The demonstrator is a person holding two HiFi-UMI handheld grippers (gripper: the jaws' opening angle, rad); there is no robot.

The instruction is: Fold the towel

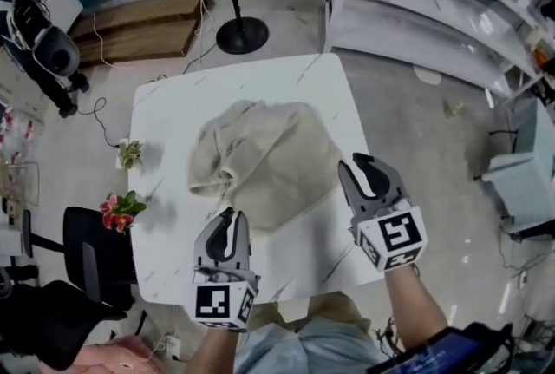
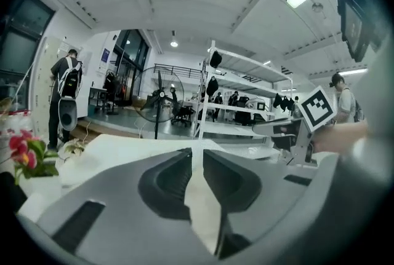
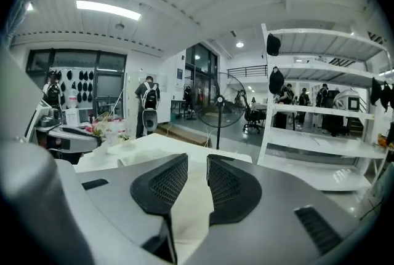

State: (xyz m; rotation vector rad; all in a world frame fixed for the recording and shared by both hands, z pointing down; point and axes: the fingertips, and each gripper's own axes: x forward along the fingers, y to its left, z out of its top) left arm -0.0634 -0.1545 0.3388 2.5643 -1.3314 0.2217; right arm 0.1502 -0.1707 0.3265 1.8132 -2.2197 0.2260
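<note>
One: How much of the folding is done?

Two: None, I judge. The crumpled beige cloth towel lies in a loose heap mid-table, with no straight edge or stacked layer showing. Flattening it and every fold are still to do.

One: And the tools?

Two: The left gripper hangs at the towel's 7 o'clock, by its near hem. Its jaws stand a narrow slit apart with nothing in them, and I cannot tell if it touches the cloth. The right gripper sits at 4 o'clock, just beside the cloth, jaws slightly spread and also empty.

One: Room to work?

Two: The white marble-patterned square table has bare strips at 6, 9 and 12 o'clock. Toward 3 the towel nears the edge. A small potted plant stands at the 9 o'clock rim, so spreading that way risks a knock.
</note>
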